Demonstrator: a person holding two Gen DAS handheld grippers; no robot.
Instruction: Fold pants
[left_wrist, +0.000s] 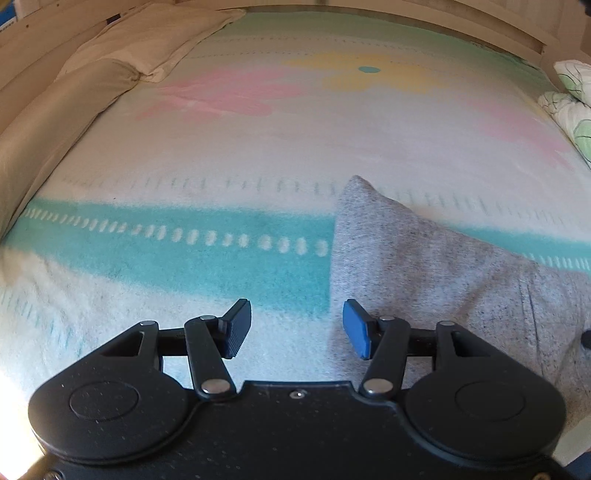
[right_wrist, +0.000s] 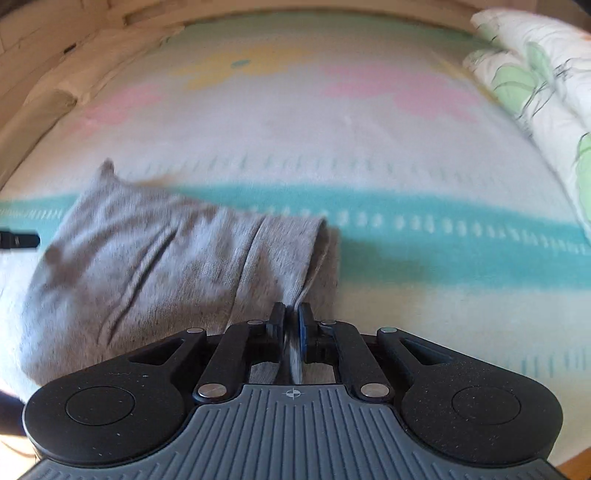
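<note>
The right gripper (right_wrist: 291, 314) has its jaws pinched almost together on a fold of the grey pants (right_wrist: 147, 266), the cloth running up between the pads and bunching into ridges just ahead of them. From that pinch the garment spreads away to the gripper's left and a little forward across the bed blanket (right_wrist: 406, 147), its long axis lying roughly along the blanket's teal stripe (right_wrist: 461, 258), with one pointed corner standing up at the far left end.

The left gripper (left_wrist: 297, 328) hangs with its jaws well apart and nothing between them; its right pad sits over the near edge of the pants (left_wrist: 424, 266), which lie to its right, while bare blanket shows under the gap. So the right hand has the cloth and the left is beside it but not gripping. I judge the coming fold depends on carrying the pinched edge leftward over the rest of the garment, along that long axis.

The right wrist view shows the grip itself and a dark tip, probably the other gripper, at its left edge. The left wrist view shows the beige pillows (left_wrist: 147, 40) on the far left, and the patterned bedding (left_wrist: 570, 107) on the right.
</note>
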